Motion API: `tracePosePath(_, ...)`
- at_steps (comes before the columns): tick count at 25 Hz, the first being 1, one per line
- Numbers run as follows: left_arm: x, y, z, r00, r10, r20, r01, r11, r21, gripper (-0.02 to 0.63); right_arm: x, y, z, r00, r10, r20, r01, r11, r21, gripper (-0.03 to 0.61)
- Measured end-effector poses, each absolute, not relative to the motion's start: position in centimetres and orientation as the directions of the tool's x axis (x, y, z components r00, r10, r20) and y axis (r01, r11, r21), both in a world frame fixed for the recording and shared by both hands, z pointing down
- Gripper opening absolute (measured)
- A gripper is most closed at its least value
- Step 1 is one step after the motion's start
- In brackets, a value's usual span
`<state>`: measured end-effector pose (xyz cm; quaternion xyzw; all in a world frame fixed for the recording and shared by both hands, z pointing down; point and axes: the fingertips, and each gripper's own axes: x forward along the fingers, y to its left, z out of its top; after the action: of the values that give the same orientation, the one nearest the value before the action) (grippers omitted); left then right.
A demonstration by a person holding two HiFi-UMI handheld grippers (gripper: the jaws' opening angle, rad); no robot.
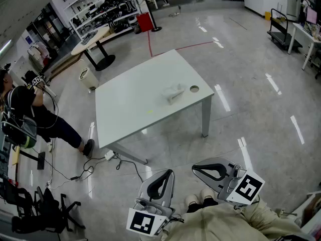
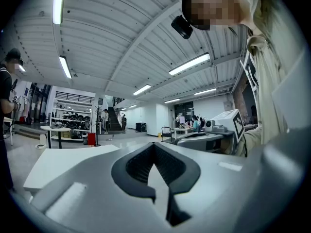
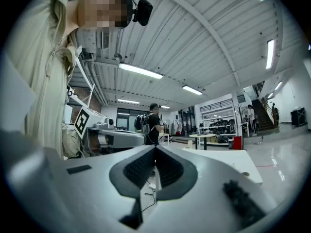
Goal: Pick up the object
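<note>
A white crumpled object (image 1: 173,93) lies on the white table (image 1: 135,104), toward its right end, beside a small ring (image 1: 194,89). Both grippers are held low, close to the person's body and well short of the table. My left gripper (image 1: 169,172) is shut, its jaws meeting with nothing between them (image 2: 154,143). My right gripper (image 1: 194,168) is shut and empty as well (image 3: 155,147). Both gripper views look level across the room, so each shows only the table's edge (image 2: 63,159) (image 3: 228,158) and not the object.
A person with a backpack (image 1: 30,114) stands left of the table. Cables (image 1: 100,167) trail on the floor by the table's near leg. A bin (image 1: 88,77) and a round table (image 1: 95,39) stand behind; a cart (image 1: 281,31) is far right.
</note>
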<state>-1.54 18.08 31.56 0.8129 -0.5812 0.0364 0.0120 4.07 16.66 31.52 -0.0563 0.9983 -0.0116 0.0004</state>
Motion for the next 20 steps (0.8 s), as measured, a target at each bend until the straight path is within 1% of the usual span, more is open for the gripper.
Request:
tracePosePath(9, -1.1, 15.5, 32.3, 0.317, -0.946, 0.072, -0.948, -0.319, -0.017, 0.006, 4.7, 14.1, 32.1, -0.993, -0.118, -0.001, -0.118, 0.993, -0.022, 0.005)
tracePosePath(15, -0.5, 14.2, 32.7, 0.285, -0.957, 0.057, -0.958, -0.286, -0.004, 0.005, 6.0, 12.4, 32.8, -0.994, -0.112, 0.005, -0.112, 0.993, -0.042, 0.003)
tracePosePath(20, -0.3, 12.5, 33.7, 0.273, -0.958, 0.086, -0.962, -0.274, 0.008, 0.005, 5.9, 10.5, 33.6, -0.996, -0.092, 0.020, -0.093, 0.994, -0.053, 0.003)
